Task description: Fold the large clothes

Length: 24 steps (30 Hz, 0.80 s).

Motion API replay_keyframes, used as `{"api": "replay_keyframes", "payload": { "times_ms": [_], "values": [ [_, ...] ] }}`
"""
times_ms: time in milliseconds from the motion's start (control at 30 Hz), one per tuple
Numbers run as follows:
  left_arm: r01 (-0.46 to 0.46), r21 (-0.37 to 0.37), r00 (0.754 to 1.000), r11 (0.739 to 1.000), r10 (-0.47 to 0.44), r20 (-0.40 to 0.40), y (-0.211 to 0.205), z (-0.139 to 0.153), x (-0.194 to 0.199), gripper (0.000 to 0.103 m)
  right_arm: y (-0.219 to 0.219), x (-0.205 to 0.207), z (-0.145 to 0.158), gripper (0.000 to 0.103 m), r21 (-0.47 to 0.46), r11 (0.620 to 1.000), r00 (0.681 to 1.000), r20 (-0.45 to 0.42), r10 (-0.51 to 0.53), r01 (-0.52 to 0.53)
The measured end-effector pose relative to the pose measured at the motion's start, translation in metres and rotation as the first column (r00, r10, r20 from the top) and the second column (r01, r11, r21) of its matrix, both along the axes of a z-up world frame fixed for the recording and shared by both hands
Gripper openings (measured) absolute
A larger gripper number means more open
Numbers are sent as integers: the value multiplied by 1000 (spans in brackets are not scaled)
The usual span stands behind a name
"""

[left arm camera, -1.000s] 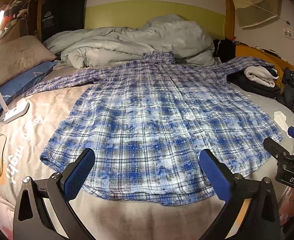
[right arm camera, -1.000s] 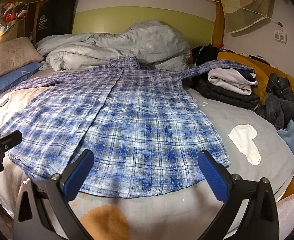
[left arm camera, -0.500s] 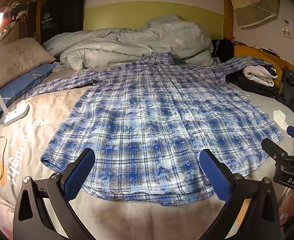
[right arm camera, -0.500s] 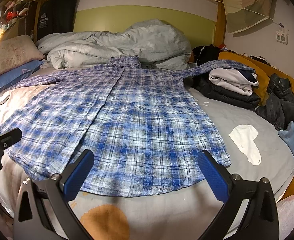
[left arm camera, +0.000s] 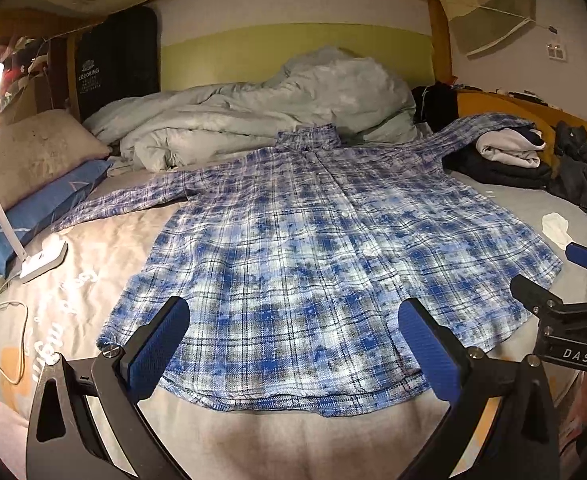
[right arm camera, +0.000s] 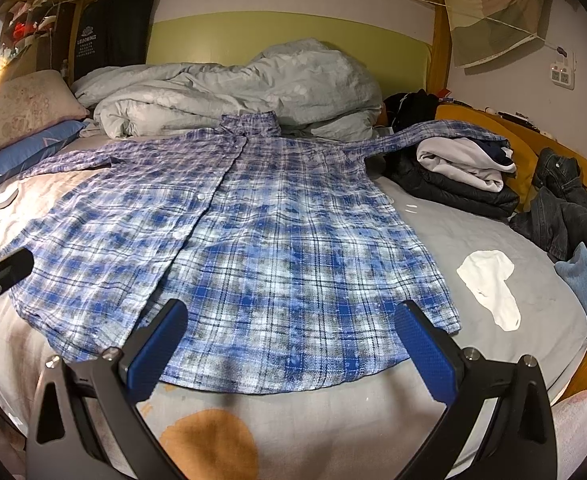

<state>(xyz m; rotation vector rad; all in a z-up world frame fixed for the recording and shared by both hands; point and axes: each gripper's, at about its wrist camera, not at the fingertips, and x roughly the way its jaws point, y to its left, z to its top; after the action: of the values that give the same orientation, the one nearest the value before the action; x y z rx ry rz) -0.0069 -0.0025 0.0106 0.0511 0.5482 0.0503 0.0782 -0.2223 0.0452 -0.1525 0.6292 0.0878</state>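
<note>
A large blue and white plaid shirt (left arm camera: 325, 256) lies spread flat on the bed, collar at the far end, hem near me; it also shows in the right wrist view (right arm camera: 253, 248). Its left sleeve stretches toward the pillows, its right sleeve lies over a pile of folded clothes (right arm camera: 465, 168). My left gripper (left arm camera: 293, 344) is open and empty, above the hem's left part. My right gripper (right arm camera: 289, 340) is open and empty, above the hem's right part. The right gripper's fingers (left arm camera: 541, 296) show at the right edge of the left wrist view.
A crumpled grey duvet (left arm camera: 277, 116) lies behind the collar. Pillows (left arm camera: 33, 152) and a lit white desk lamp (left arm camera: 41, 258) with cables stand at the left. A white sock (right arm camera: 489, 280), dark jeans (right arm camera: 561, 208) and the wooden bed rail (right arm camera: 493, 124) are at the right.
Both grippers have drifted slightly; the shirt sits a little further left and lower in the right wrist view. The shirt itself has not moved. Both grippers stay open.
</note>
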Motion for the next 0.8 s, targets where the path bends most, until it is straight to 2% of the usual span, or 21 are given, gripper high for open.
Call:
{"api": "replay_keyframes", "payload": {
  "times_ms": [167, 300, 400, 533, 800],
  "values": [
    [-2, -25, 1000, 1000, 2, -3, 2, 2, 0, 103, 0, 0, -1, 103, -6, 1000, 1000, 2, 7, -7],
    [-38, -33, 999, 999, 37, -12, 8, 1, 2, 103, 2, 0, -1, 103, -10, 1000, 1000, 2, 12, -12],
    [-36, -81, 999, 996, 34, -26, 16, 0, 4, 103, 2, 0, -1, 103, -9, 1000, 1000, 1, 12, -12],
    [-23, -133, 1000, 991, 24, 13, 25, 4, 0, 103, 2, 1, -2, 103, -2, 1000, 1000, -7, 13, -13],
    [-31, -98, 999, 995, 34, 28, 26, 9, 0, 103, 1, 0, 0, 103, -6, 1000, 1000, 7, 16, -16]
  ]
}}
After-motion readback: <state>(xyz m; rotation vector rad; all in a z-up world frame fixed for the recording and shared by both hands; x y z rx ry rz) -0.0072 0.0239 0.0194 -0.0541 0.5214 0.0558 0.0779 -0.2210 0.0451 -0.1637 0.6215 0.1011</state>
